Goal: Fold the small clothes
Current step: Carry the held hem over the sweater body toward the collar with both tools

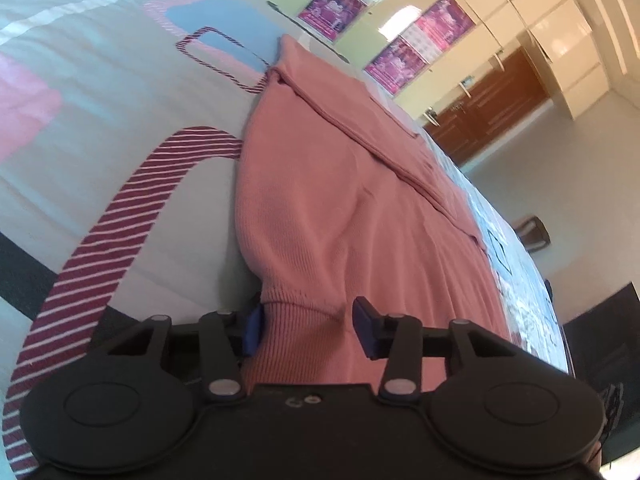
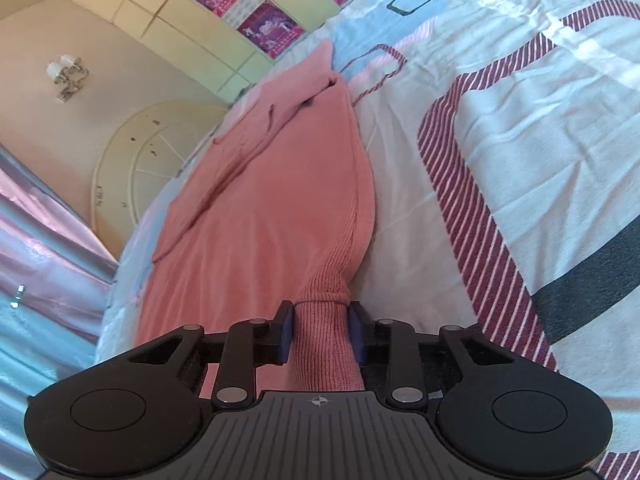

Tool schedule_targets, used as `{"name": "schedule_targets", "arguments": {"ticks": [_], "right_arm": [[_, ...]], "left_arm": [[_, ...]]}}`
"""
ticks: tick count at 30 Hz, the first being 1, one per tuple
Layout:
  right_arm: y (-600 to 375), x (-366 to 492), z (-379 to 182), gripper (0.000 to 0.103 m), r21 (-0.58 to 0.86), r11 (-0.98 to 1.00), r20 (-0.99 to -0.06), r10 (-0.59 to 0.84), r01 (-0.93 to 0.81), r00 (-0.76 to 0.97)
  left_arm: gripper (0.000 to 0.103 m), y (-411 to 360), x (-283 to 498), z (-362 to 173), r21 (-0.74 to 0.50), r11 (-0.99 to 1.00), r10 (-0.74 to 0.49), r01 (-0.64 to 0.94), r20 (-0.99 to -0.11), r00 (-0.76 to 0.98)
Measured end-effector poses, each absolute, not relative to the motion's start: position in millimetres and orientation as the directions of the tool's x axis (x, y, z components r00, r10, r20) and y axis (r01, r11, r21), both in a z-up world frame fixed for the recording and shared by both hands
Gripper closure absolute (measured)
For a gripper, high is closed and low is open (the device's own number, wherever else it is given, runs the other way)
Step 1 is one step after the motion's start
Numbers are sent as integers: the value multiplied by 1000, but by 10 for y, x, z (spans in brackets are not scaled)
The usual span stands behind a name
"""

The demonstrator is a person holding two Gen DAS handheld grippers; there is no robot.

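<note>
Lying flat on patterned bedsheet (image 2: 500, 160): pink knit sweater (image 1: 340, 200) | right gripper (image 2: 322, 338): pinching ribbed hem corner | left gripper (image 1: 308, 332): part-open astride hem, right pad clear

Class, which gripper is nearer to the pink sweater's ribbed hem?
Right. The right gripper pinches the bunched ribbed hem between its pads; the left gripper only straddles the hem, set wider and not visibly pinching it.

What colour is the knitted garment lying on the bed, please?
Salmon pink, a plain rib knit garment; it shows best in the right wrist view.
</note>
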State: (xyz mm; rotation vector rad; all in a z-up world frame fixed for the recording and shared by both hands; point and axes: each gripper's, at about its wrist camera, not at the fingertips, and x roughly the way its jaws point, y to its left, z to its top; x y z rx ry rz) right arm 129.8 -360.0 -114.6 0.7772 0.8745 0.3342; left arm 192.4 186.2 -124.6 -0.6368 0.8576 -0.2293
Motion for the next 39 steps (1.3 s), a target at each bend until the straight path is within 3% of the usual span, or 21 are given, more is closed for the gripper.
{"name": "schedule_targets", "arguments": {"ticks": [8,14,21,24,28,33,38,39], "right_arm": [[-3706,1530,-1184,73,730,676,-554,501,99,665],[-3745,1516,-1239,73,784,617,-515,584,69,627],[-3771,1276,-1190,73,787,616,-502,614,28,609],[-3753,1328,-1168,73,792,610,-498,631,16,594],[-3772,1403,-1154,73,865,501,-390,683,-7,618],[-3834,1431,-1212,73,837,544,-460,648,54,607],[-3764,1292,-1276,73,853,522,-443,695,27,566],[-3754,1279,-1268,73,852,524,-442,692,24,570]], "left_arm": [[60,1836,2138,-1282,-618,783,-416,-77,-611,673],[60,1868,2154,-1364,-671,741,-493,-24,-568,659],[73,1931,1980,-1449,-693,720,-517,-26,-560,647],[73,1876,2020,-1408,-679,734,-511,-18,-568,645],[73,1859,2004,-1394,-702,712,-519,-18,-543,660],[72,1928,1903,-1470,-758,649,-519,-61,-501,693],[72,1867,1786,-1532,-806,591,-583,-32,-454,674],[67,1861,1788,-1547,-820,571,-596,-22,-434,676]]}}
